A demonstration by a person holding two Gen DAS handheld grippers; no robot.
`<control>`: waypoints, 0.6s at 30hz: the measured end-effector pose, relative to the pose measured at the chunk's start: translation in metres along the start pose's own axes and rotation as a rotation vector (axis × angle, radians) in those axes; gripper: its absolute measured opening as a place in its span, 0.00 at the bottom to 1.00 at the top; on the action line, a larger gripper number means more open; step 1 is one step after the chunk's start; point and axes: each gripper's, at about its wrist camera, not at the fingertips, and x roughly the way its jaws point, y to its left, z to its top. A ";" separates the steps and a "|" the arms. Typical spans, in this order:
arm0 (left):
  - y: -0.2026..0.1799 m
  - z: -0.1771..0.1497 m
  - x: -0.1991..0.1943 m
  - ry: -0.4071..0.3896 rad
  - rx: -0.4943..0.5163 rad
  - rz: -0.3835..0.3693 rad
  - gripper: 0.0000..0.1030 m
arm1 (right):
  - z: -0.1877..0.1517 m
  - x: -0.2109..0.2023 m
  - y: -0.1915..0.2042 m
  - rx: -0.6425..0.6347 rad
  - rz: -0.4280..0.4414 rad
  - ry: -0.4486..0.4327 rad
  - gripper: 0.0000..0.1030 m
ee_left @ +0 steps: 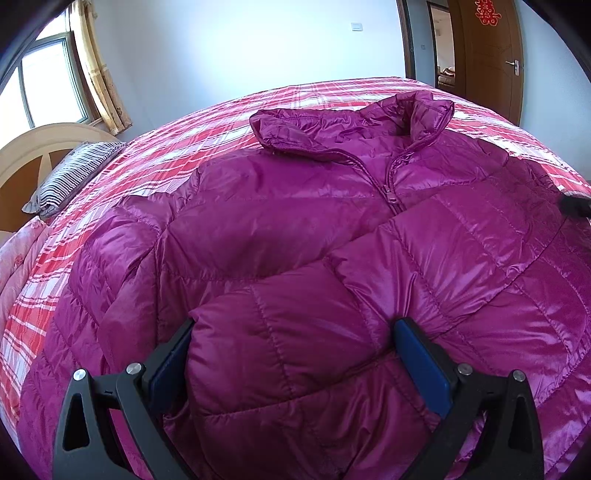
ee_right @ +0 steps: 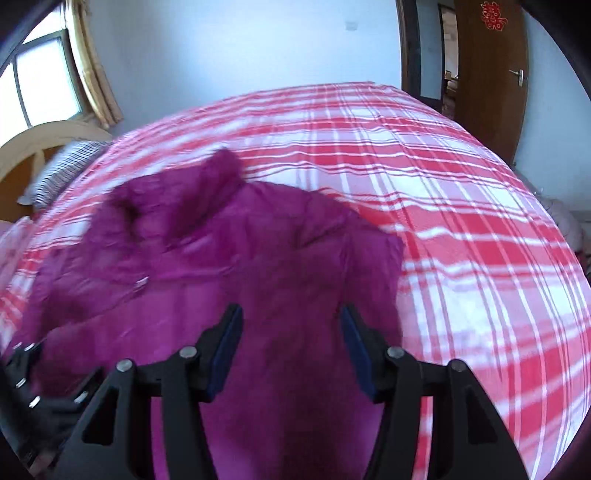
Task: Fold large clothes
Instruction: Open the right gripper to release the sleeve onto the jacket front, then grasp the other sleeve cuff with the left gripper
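A: Where did the purple puffer jacket (ee_left: 332,229) lie?

B: Front up on the bed (ee_right: 461,221), over the red and white plaid cover, its stand-up collar (ee_left: 417,110) toward the far edge and its zip closed partway up. One sleeve (ee_left: 280,136) was folded across the top by the collar, and a quilted part bulged up at the near edge of the bed.

A: And the left gripper (ee_left: 291,354)?

B: It stood over that near bulge with its jaws spread wide. The padded fabric swelled up between the blue pads (ee_left: 424,365); whether they pressed on it, I could not tell.

A: The right gripper (ee_right: 291,347)?

B: Released. Its jaws were apart above the jacket's right side, near the hem, with no fabric pinched between the pads. That view was blurred.

A: What lay around the jacket?

B: A striped pillow (ee_left: 70,177) at the left end of the bed by a pale wooden headboard (ee_left: 44,144). Behind stood a window (ee_left: 40,81) with a yellow curtain (ee_left: 99,74), a pale wall, and a brown door (ee_left: 491,59) bearing a red paper ornament (ee_left: 487,13).
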 end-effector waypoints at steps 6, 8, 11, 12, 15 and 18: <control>0.000 0.000 -0.001 -0.002 0.000 0.000 0.99 | -0.028 0.020 0.008 -0.040 -0.030 0.065 0.59; 0.000 0.000 -0.001 -0.002 -0.001 -0.001 0.99 | -0.034 0.026 0.009 -0.059 -0.053 0.050 0.59; 0.000 0.000 -0.001 -0.001 0.001 0.000 0.99 | -0.039 0.032 0.023 -0.133 -0.133 0.018 0.60; 0.000 0.001 0.000 0.001 -0.002 -0.005 0.99 | -0.039 0.033 0.025 -0.142 -0.142 0.017 0.60; 0.010 0.002 -0.004 0.009 -0.031 -0.058 0.99 | -0.036 0.035 0.020 -0.129 -0.122 0.013 0.61; 0.023 -0.001 -0.025 -0.023 -0.028 -0.048 0.99 | -0.038 0.035 0.017 -0.120 -0.110 0.006 0.61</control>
